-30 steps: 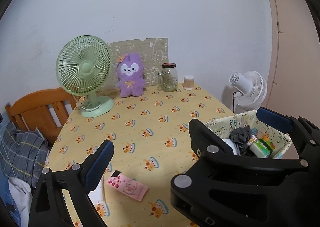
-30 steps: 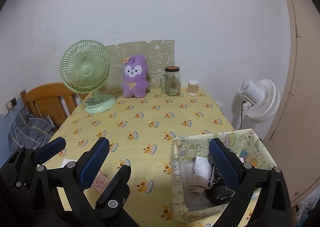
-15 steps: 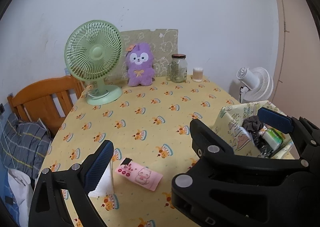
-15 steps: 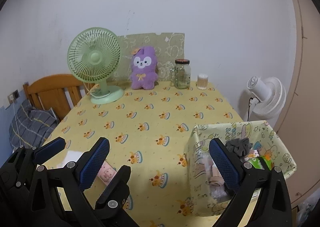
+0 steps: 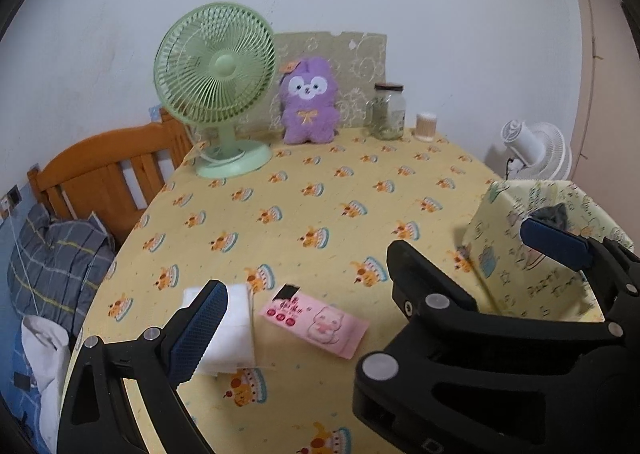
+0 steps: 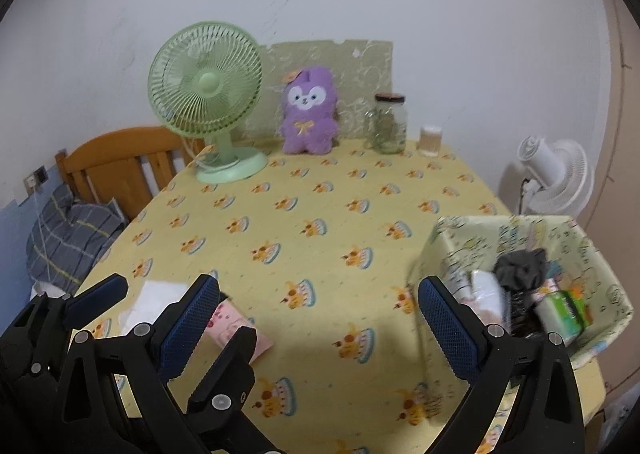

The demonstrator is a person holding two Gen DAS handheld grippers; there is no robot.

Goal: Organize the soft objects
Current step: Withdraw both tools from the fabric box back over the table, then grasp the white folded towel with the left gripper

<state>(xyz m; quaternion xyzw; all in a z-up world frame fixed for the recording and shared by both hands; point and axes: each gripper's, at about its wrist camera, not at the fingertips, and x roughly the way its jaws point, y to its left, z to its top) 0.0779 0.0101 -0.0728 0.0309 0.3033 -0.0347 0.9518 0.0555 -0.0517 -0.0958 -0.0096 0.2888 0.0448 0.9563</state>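
A pink tissue pack [image 5: 316, 323] lies on the yellow tablecloth near the front, beside a white folded cloth [image 5: 232, 330]. Both also show in the right wrist view, the pack [image 6: 236, 328] and the cloth [image 6: 154, 302]. My left gripper [image 5: 376, 282] is open and empty above the pack. My right gripper [image 6: 320, 322] is open and empty, left of the patterned fabric basket [image 6: 452, 238], which holds a grey cloth [image 6: 520, 266], white packs and a green pack [image 6: 564, 310]. A purple plush [image 5: 308, 102] sits at the far edge.
A green desk fan [image 5: 218, 82], a glass jar [image 5: 388, 110] and a small cup [image 5: 426, 126] stand at the back by the wall. A wooden headboard [image 5: 100, 170] and bedding lie left. A white fan [image 5: 536, 150] stands right of the table.
Both cameras have pulled back and tilted down. The pink pack and white cloth now show more fully under the left gripper. The basket has shifted right in both views.
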